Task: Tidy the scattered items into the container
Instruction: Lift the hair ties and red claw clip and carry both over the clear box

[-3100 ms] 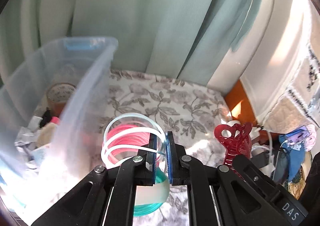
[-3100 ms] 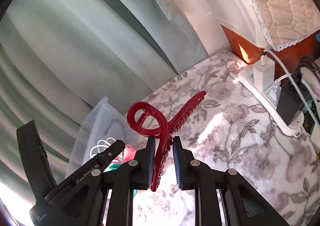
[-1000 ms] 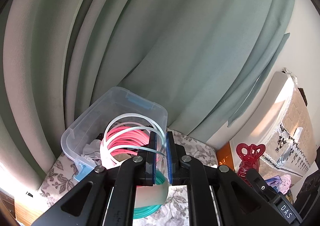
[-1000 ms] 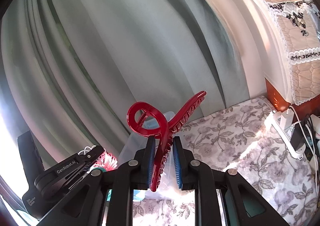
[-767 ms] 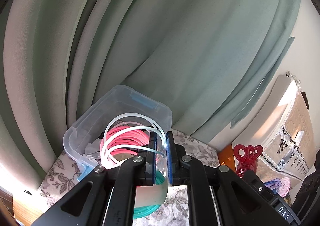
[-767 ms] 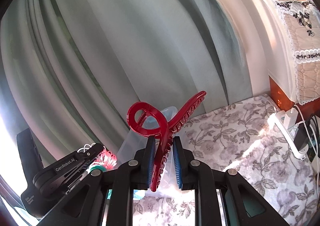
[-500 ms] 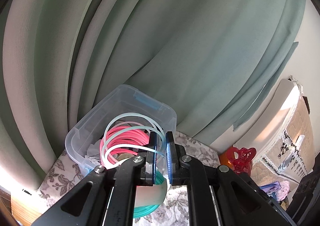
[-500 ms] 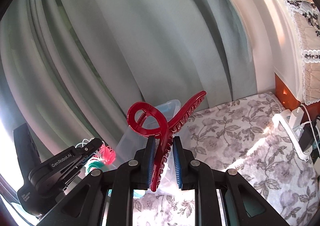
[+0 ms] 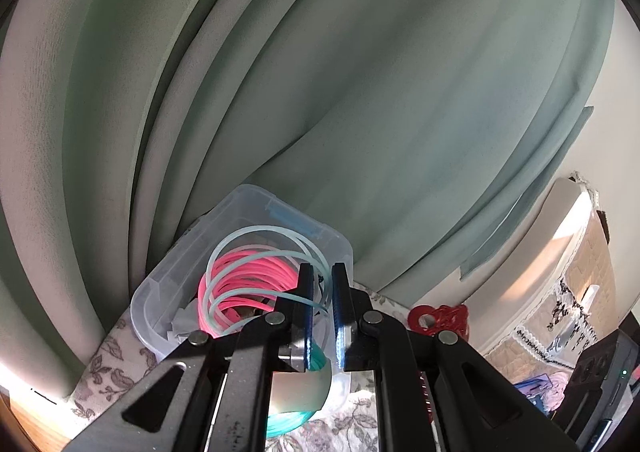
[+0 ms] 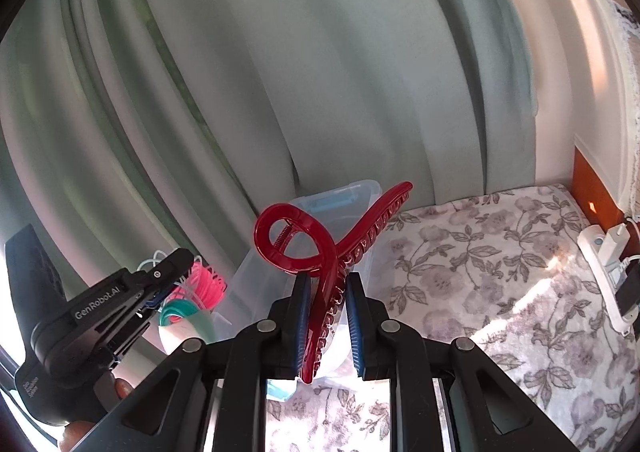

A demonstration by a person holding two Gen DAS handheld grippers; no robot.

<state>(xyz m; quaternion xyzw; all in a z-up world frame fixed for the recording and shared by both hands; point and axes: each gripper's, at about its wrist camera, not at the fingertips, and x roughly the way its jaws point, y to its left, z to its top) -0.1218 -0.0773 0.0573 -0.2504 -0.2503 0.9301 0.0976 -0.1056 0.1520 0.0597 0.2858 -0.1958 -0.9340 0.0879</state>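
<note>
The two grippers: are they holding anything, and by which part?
Right gripper pinches the red hair claw by its toothed prong; left gripper pinches a loop of coiled tubing.

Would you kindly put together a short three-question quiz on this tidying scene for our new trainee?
1. True or false: the right gripper is shut on the red hair claw.
2. What does the left gripper hold? A) a roll of tape B) the coiled pink and pale tubing C) nothing
3. Fill in: the clear plastic bin stands on the floral ____.

Key
1. True.
2. B.
3. Cloth.
</note>
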